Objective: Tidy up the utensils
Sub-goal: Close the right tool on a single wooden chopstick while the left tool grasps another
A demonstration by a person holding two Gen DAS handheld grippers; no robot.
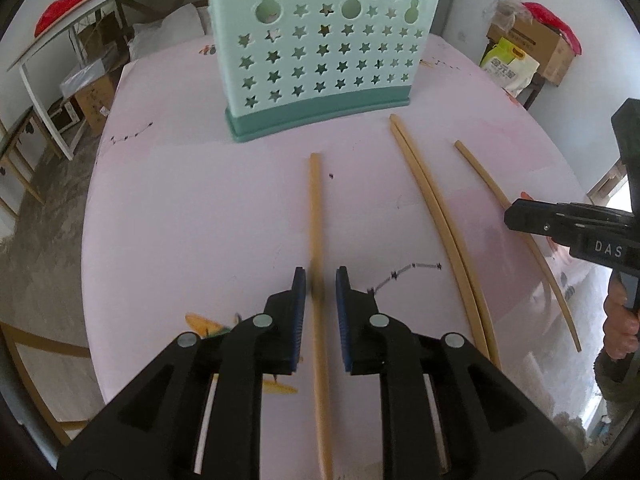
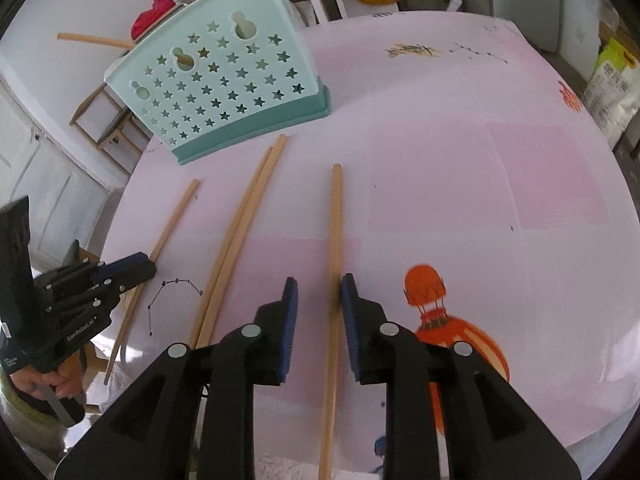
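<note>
left claw [image 1: 321, 280]: jaws parted narrowly, straddling one wooden chopstick [image 1: 316, 216] that lies on the desk [image 1: 180, 208]. blue ribbed pads [image 1: 299, 292] stand either side of the stick with a slim gap visible on each side; whether the left pad brushes it cannot be told because of blur.

right claw [image 2: 319, 292]: jaws likewise parted narrowly around a second single chopstick [image 2: 335, 220]. the stick lies close against the right-hand pad [image 2: 347, 300], with clear space toward the left-hand pad; no firm pinch is seen.

between the two singles, a pair of chopsticks [image 1: 432, 200] lies side by side, touching along its length. all four sticks are slender, round, pale tan wood with blunt far ends, pointing from the near edge toward the far holder.

utensil holder [image 1: 320, 52]: upright on the far part of the desk, pale mint plastic wall pierced by rows of star-shaped holes and three gourd-shaped slots, seated in a darker teal base. the far tips of the pair stop just short of that base.

desk surface: smooth, glossy pink sheet printed with a constellation line drawing [image 2: 176, 292] and an orange balloon [image 2: 428, 292]. each claw body is matt black plastic with round silver pivots; a hand [image 1: 620, 320] grips the right handle.
</note>
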